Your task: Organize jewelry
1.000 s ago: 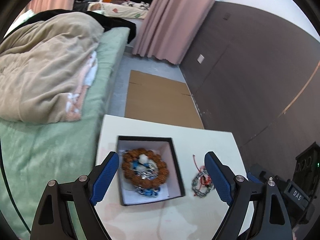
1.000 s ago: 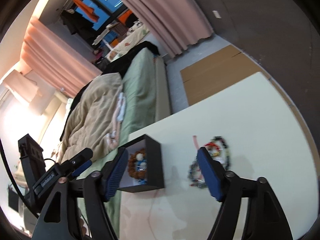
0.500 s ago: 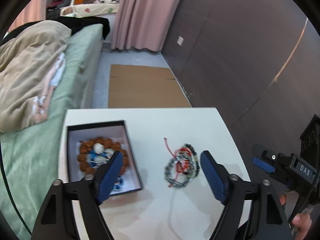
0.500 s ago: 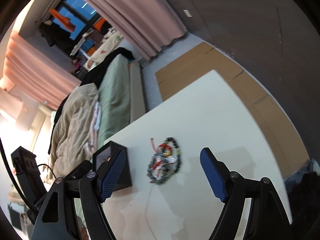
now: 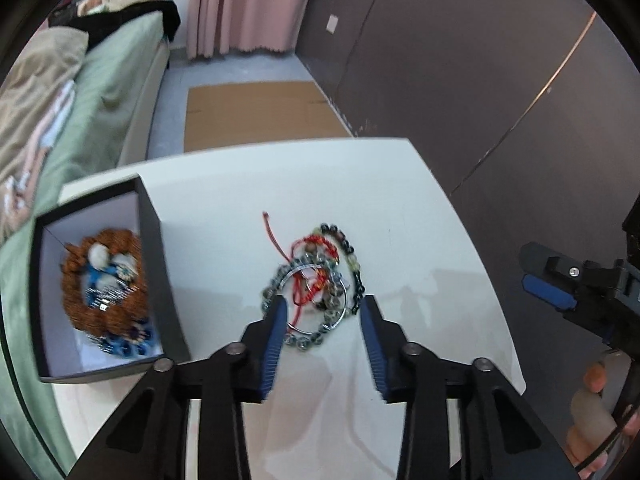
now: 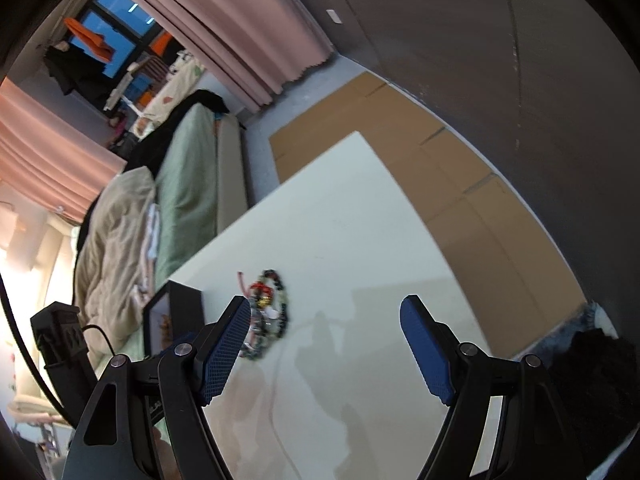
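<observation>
Blue-padded fingers of the left gripper (image 5: 322, 312) stand apart, straddling the near edge of a tangled heap of bracelets (image 5: 316, 280); whether the pads touch the beads cannot be told. The heap mixes red cord, dark beads, grey beads and a silver ring, lying on the white table (image 5: 360, 184). To its left, just beside it, sits a black box (image 5: 160, 272) with a white interior, holding a brown beaded bracelet (image 5: 80, 292) and blue pieces. The right gripper (image 6: 326, 320) has its fingers wide apart over bare table, right of the heap, gripping nothing. Beyond the table lie flat cardboard (image 5: 256, 112), a green bed (image 6: 188, 184) and pink curtains (image 5: 244, 4).
</observation>
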Demonstrator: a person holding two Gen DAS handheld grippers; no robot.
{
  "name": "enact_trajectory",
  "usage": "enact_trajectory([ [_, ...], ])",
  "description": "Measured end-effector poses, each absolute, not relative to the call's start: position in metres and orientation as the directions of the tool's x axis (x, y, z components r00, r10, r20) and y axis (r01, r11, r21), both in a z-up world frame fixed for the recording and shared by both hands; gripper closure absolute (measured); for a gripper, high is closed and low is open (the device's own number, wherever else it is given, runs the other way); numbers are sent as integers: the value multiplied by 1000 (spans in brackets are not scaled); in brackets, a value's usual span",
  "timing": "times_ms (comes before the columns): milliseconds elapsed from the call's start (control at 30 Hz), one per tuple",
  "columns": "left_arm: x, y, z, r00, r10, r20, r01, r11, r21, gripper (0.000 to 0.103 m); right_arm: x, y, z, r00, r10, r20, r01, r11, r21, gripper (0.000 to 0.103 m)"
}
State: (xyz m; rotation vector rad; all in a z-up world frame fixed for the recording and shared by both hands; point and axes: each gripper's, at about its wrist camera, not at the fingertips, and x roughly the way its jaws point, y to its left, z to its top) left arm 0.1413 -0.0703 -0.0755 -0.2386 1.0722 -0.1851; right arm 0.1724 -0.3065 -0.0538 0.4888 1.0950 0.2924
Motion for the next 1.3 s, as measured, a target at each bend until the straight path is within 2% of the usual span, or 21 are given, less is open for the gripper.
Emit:
enact_trajectory([
  [267,151,-83,-96,420,-264,-868,19,959,-283,72,175,-318,-62,404,488,-774,27,839,543,25],
  [433,154,-88,-102,414,-241,-878,8,965,-262,80,175,-317,-63,403,486,-776,30,840,542,25],
  [567,155,-91,-105,418,-218,-882,7,971,-237,81,175,-320,-64,398,481,-781,42,841,539,25],
  [700,155,-94,-109,409,-218,-886,13,972,-233,93,175,-320,-64,397,479,-783,38,844,535,25],
  [1100,147,-63,-77,483,-300,-823,-10,938,-348,93,174,-298,-63,394,501,-771,-6,840,543,26],
  [1167,145,-55,-71,498,-309,-810,-17,931,-366,93,172,-289,-61,390,523,-758,-38,831,554,27],
  [1300,144,-40,-61,520,-329,-789,-29,916,-400,93,174,-267,-64,356,563,-746,-90,815,573,44],
])
